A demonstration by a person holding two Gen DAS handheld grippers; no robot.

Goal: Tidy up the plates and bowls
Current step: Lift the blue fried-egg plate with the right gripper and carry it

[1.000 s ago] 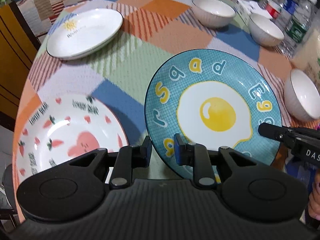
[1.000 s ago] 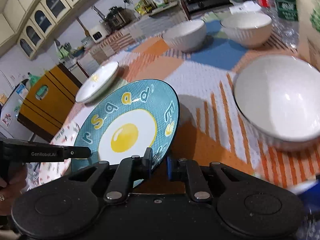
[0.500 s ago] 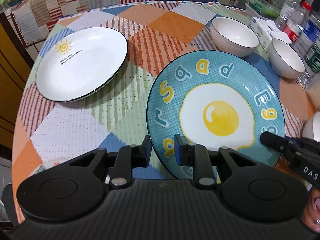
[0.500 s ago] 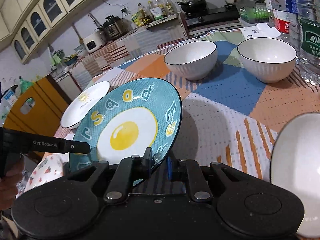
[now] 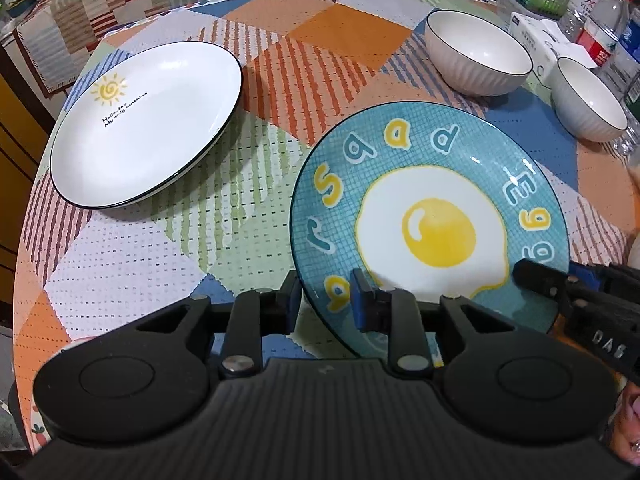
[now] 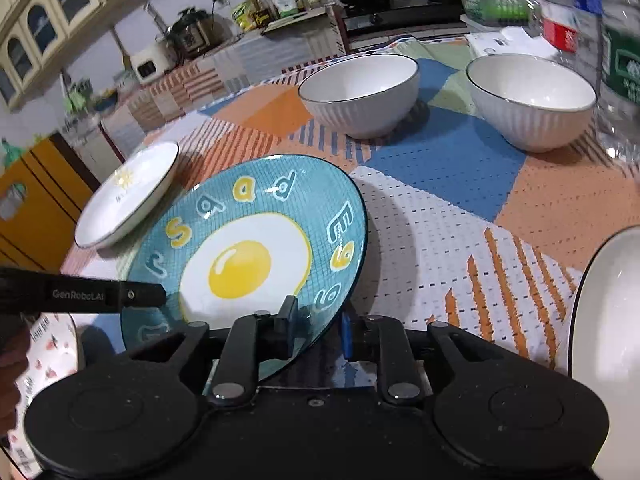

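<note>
A blue egg plate (image 5: 432, 216) is held tilted above the table by both grippers. My left gripper (image 5: 326, 300) is shut on its near-left rim. My right gripper (image 6: 318, 330) is shut on its near-right rim (image 6: 256, 256). A white sun plate (image 5: 148, 124) lies on the table to the left, also in the right wrist view (image 6: 128, 196). Two white bowls (image 5: 480, 56) (image 5: 588, 98) stand at the far right, seen too in the right wrist view (image 6: 360, 94) (image 6: 530, 98). A third white bowl (image 6: 604, 328) is at the right edge. A pink-print plate (image 6: 44, 352) lies at the lower left.
The table has a patchwork cloth (image 5: 256, 200). Water bottles (image 5: 600, 36) and a white box (image 5: 532, 32) stand at the far right. A yellow cabinet (image 6: 36, 200) is to the left of the table. A kitchen counter with a stove (image 6: 380, 4) is behind.
Both grippers have carried the egg plate forward and left across the table, toward the white sun plate. The pink-print plate has dropped out of the left wrist view.
</note>
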